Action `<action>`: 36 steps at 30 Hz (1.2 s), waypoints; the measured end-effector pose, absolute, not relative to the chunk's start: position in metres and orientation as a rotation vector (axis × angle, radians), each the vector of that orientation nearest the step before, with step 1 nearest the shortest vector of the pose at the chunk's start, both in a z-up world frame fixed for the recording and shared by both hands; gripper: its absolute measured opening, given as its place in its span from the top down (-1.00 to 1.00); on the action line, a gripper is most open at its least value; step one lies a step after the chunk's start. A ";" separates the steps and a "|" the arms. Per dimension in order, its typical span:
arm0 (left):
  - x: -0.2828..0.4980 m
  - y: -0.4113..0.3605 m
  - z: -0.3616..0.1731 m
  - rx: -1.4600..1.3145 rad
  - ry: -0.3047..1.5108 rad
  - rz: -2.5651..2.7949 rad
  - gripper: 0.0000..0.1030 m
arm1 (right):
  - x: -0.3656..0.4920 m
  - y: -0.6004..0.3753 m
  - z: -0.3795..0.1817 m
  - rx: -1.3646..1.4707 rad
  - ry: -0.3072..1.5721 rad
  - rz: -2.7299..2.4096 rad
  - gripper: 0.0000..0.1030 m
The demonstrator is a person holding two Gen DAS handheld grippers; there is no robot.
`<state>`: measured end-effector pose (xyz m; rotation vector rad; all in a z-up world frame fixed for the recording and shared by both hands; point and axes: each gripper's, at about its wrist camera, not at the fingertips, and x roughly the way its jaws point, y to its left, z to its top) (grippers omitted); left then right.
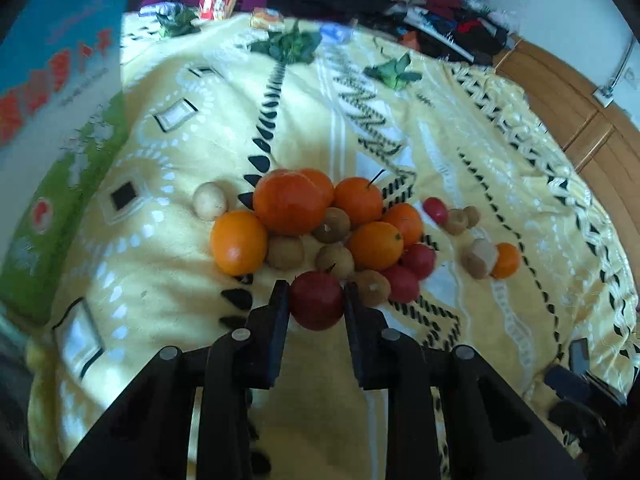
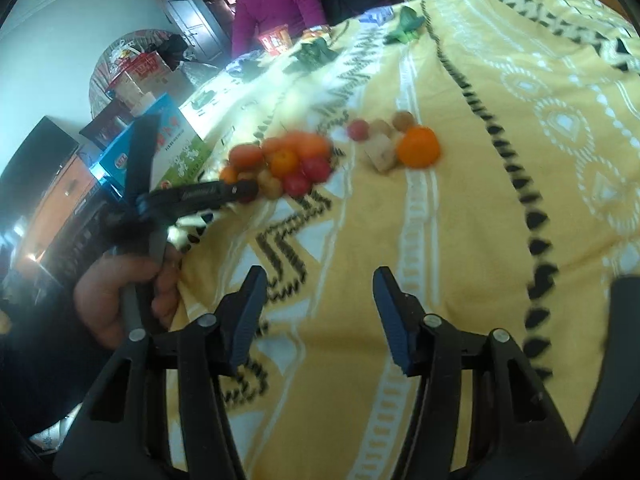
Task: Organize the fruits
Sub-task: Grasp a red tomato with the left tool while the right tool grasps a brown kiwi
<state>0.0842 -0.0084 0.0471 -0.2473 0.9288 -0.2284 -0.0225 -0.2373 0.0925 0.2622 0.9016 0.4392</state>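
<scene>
Fruit pile (image 1: 320, 232) sits mid-blanket on the yellow patterned blanket (image 1: 460, 152): oranges, red and tan small fruits. We see the left gripper (image 1: 317, 298) clamped on a dark red fruit (image 1: 317, 300) at the pile's near edge, pads touching both sides. Right gripper (image 2: 318, 316) hangs over bare blanket, jaws partway apart, nothing between. Box (image 1: 60, 120) at left has red writing, too blurred to read. Only the right wrist view shows a hand (image 2: 116, 292) gripping the left tool's handle, and a person in a purple jacket (image 2: 272, 4) past the blanket. A lone orange (image 2: 418, 147) and a few small fruits lie apart from the pile.
</scene>
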 end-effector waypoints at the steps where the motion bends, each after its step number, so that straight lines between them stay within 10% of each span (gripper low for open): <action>1: 0.075 -0.005 0.051 -0.256 0.917 -0.228 0.48 | -0.017 -0.232 0.092 0.263 0.899 0.454 0.07; 36: 0.003 0.037 0.099 -0.291 0.838 -0.196 0.48 | 0.055 -0.101 0.079 -0.065 0.908 0.377 0.48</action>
